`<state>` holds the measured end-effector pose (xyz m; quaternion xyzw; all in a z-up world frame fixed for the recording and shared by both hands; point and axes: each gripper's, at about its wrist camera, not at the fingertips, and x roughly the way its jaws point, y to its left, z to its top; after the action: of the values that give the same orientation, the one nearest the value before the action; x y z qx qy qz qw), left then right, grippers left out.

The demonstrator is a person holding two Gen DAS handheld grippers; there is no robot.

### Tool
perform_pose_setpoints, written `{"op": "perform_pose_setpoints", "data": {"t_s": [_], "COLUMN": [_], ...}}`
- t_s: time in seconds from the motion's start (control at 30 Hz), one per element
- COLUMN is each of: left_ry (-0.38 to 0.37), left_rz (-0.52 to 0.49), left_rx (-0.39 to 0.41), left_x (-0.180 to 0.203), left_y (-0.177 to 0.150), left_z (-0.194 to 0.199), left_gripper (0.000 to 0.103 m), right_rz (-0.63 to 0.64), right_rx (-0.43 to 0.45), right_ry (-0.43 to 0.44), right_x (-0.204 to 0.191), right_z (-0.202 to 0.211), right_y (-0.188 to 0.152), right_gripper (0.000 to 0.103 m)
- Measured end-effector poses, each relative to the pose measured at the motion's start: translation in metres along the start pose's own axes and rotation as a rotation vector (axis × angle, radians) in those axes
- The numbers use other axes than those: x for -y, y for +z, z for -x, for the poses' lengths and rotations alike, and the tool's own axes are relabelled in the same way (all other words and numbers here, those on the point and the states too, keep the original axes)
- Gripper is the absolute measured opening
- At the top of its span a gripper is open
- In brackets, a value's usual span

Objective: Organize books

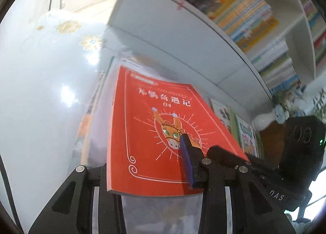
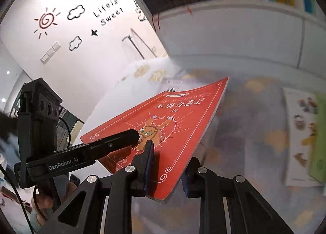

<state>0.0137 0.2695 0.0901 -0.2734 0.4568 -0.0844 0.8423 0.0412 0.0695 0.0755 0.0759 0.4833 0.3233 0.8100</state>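
A red book [image 1: 142,132] with a donkey's head on its cover hangs tilted above the table, held from two sides. My left gripper [image 1: 146,152] is shut on its near edge: the blue-padded finger [image 1: 186,164] lies on the cover and the other finger is hidden beneath. In the right wrist view the same red book [image 2: 183,115] sits between the fingers of my right gripper [image 2: 169,160], one pad [image 2: 149,160] flat on the cover, the other under the right edge. The right gripper [image 1: 216,150] shows at the book's right side, and the left gripper [image 2: 132,135] reaches over its left corner.
A white bookshelf [image 1: 183,30] packed with colourful spines [image 1: 254,20] stands just behind. Picture books [image 2: 301,132] lie on the flower-patterned tablecloth [image 1: 40,91] to the right, and another book lies below the red one. A wall with decals [image 2: 61,20] is at the left, a hand [image 2: 44,199] below it.
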Motion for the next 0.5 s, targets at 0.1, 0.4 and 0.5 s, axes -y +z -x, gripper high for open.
{"op": "perform_pose_setpoints", "data": {"t_s": [0.1,0.4,0.5], "left_ry": [-0.001,0.037,0.094], "left_rz": [0.026,0.043,0.062], "left_rx": [-0.020,-0.041,-0.037], "left_x": [-0.015,-0.036,-0.044], "left_y": [0.005,0.003,0.000], "left_z": [-0.012,-0.022,-0.018], "left_gripper": [0.032,0.032,0.032], "right_rz": [-0.039,-0.122,-0.088], "right_rx": [-0.020,-0.085,-0.109], "right_ry": [0.006,0.011,-0.014], "right_x": [0.007,0.031,0.026], "right_z": [-0.018,-0.047,-0.056], "right_y": [0.004,0.012,0.010], "right_gripper": [0.023,0.026,0.030]}}
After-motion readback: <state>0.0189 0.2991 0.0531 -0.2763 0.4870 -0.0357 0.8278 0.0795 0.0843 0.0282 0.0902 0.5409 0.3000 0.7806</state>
